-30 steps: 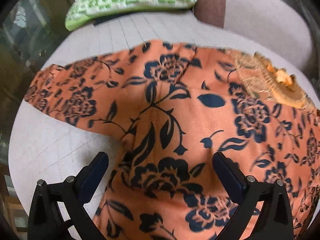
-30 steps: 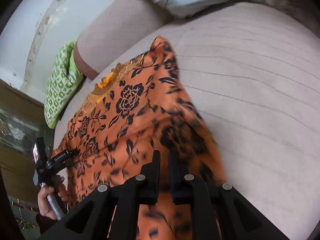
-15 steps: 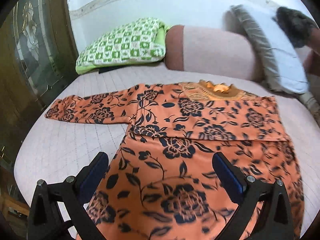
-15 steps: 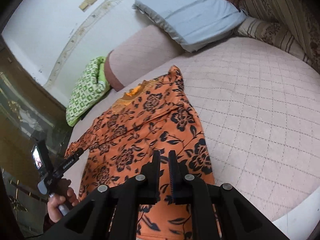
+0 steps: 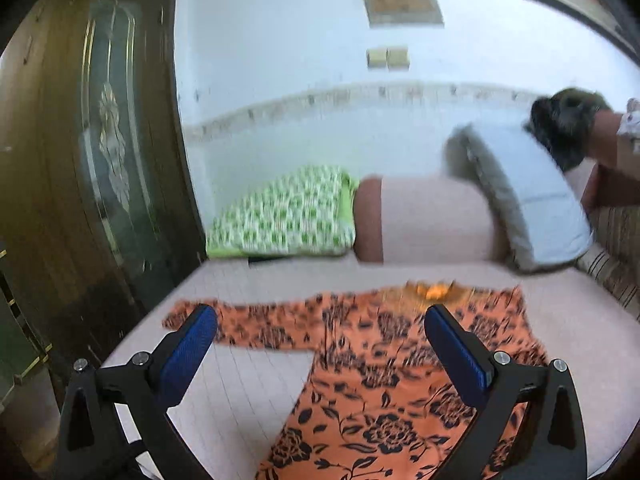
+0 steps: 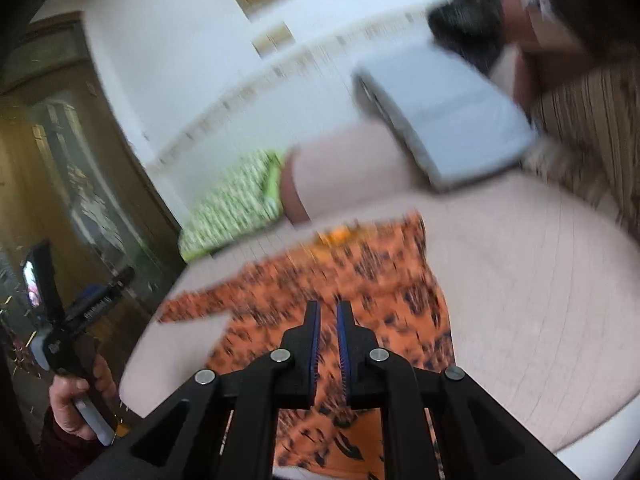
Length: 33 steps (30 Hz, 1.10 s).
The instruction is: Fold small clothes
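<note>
An orange top with a black flower print (image 5: pixel 384 364) lies flat on the pale pink quilted bed (image 5: pixel 248 384), its left sleeve stretched out to the left and its right side folded in. My left gripper (image 5: pixel 320 344) is open and empty, raised above the near part of the garment. My right gripper (image 6: pixel 328 320) is shut with a narrow gap and holds nothing, raised above the same top (image 6: pixel 360 280). The left gripper also shows in the right wrist view (image 6: pixel 104 292), held in a hand at the bed's left edge.
A green and white pillow (image 5: pixel 284 216), a pink bolster (image 5: pixel 432 220) and a grey-blue pillow (image 5: pixel 532 196) lie at the head of the bed. A dark wooden wardrobe (image 5: pixel 92 160) stands left. A person (image 5: pixel 568 128) lies at the far right by a striped cover (image 6: pixel 592 128).
Both grippers have pulled up and back from the garment, so more of the bed and wall shows. The right gripper has let go of the cloth it was shut on.
</note>
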Each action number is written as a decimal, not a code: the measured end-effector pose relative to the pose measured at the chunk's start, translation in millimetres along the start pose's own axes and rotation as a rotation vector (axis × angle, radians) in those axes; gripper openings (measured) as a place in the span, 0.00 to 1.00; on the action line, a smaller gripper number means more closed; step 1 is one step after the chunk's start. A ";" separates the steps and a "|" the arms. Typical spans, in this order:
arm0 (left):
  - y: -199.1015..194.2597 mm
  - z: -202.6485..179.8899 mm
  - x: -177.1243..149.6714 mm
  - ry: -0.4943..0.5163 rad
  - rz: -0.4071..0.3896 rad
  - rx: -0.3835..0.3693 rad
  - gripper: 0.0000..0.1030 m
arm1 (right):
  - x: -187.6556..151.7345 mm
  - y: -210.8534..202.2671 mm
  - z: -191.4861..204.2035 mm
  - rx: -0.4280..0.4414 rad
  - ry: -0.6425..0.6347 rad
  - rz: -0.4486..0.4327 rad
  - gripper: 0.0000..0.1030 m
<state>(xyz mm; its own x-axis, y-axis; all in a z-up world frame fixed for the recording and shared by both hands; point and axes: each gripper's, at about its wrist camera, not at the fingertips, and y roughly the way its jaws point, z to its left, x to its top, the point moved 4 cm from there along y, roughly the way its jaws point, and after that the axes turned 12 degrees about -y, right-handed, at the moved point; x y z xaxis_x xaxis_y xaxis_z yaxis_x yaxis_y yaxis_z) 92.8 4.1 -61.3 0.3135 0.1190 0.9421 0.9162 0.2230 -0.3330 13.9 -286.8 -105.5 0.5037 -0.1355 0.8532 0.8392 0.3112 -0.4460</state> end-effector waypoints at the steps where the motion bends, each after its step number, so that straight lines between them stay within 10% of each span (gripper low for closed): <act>1: -8.8 -3.0 4.3 0.008 -0.024 -0.007 1.00 | 9.7 -16.3 5.6 -0.005 -0.023 -0.049 0.10; 4: -36.5 -18.2 17.2 0.039 -0.088 -0.054 1.00 | 29.9 -59.6 17.8 -0.034 -0.079 -0.172 0.20; 7: -57.5 -31.8 28.2 0.034 -0.113 -0.117 1.00 | 41.7 -101.5 21.6 -0.064 -0.091 -0.301 0.91; 10: -73.6 -39.8 39.1 0.022 -0.142 -0.160 1.00 | 44.4 -141.0 18.0 -0.092 -0.053 -0.468 0.92; 16: -90.4 -48.3 53.8 0.024 -0.181 -0.193 1.00 | 54.1 -170.7 15.4 -0.137 -0.066 -0.486 0.92; 26: -71.8 -24.3 49.3 0.123 -0.231 -0.059 1.00 | 57.7 -135.3 3.8 -0.231 -0.091 -0.351 0.92; 33: -10.4 67.9 35.7 0.110 -0.103 0.128 1.00 | 56.5 -50.1 21.2 -0.187 -0.101 -0.201 0.92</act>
<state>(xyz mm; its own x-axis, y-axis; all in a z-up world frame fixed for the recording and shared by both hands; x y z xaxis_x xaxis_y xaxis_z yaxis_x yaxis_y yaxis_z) 77.5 71.7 -26.8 0.2517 -0.0160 0.9677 0.9077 0.3507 -0.2303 -4.0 -290.1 -29.2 0.3083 -0.0798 0.9479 0.9481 0.1077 -0.2993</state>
